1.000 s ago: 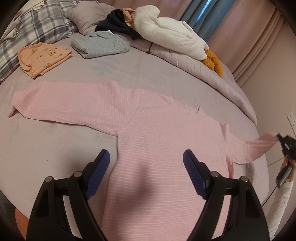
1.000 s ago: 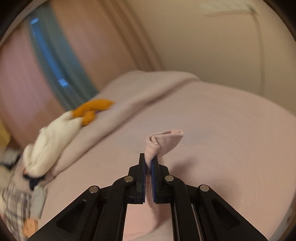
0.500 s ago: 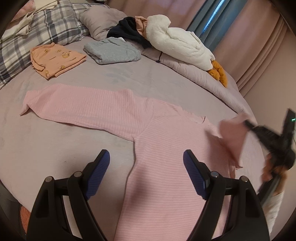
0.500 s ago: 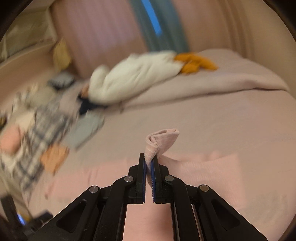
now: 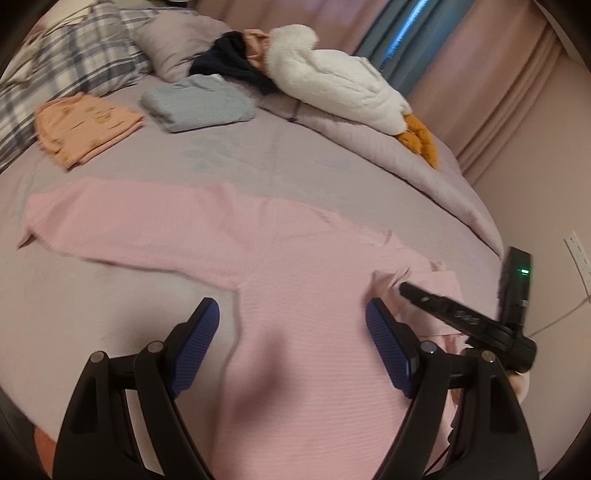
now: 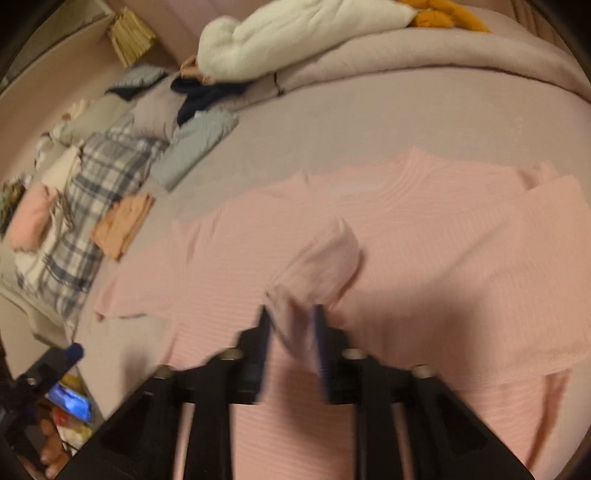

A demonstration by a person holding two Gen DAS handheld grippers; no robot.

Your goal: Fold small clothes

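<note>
Right tool [image 6: 290, 325] swung the sleeve [image 6: 317, 254] inward across the pink top [image 5: 295, 332], now parted; left tool [image 5: 291, 332] spread.

I am seeing a bed [image 5: 332, 177] lying under mauve bedding, pink curtains [image 5: 480, 74] hanging behind, daylight showing through a blue curtain gap [image 5: 402, 26].

Behind, on lilac bed sheet [image 5: 314, 173]: folded grey garment [image 5: 197, 103] beside folded peach printed garment [image 5: 86, 127]. Plaid pillow [image 5: 70, 70] at far left, lilac pillow [image 5: 177, 44] next to it. White fleece jacket [image 5: 332, 85] draped over bunched duvet [image 5: 388, 147], dark navy garment [image 5: 232, 62] touching it, mustard item [image 5: 419, 142] at its end. Blue curtain [image 5: 402, 33] beyond.
</note>
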